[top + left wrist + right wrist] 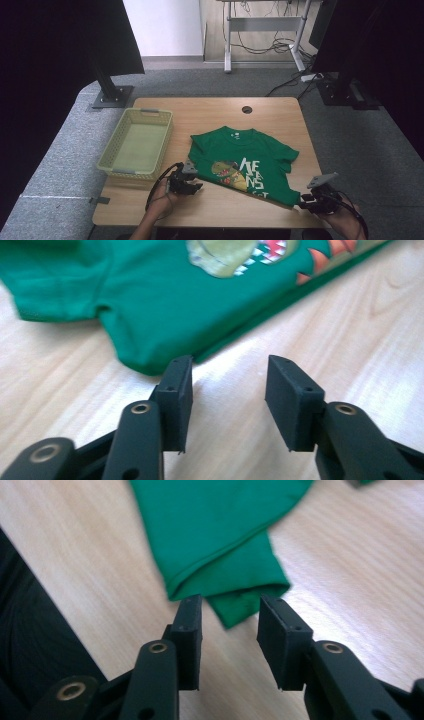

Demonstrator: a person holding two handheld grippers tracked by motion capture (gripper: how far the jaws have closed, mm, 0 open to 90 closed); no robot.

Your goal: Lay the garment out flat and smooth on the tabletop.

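A green T-shirt (245,155) with a dinosaur print lies spread on the wooden table (220,205), its hem toward the person. My left gripper (196,186) sits at the shirt's near left hem corner. In the left gripper view the jaws (230,365) stand apart over bare wood, and the shirt corner (150,355) lies just past the left fingertip. My right gripper (303,201) is at the near right hem corner. In the right gripper view the folded shirt corner (235,605) pokes between the tips of my gripper (231,602), and the pads do not press on it.
A pale yellow-green basket (137,145) stands empty at the table's left side. A round cable hole (247,109) sits at the far edge. The table's front edge runs close beside my right gripper. Black stands and a desk frame are on the floor beyond.
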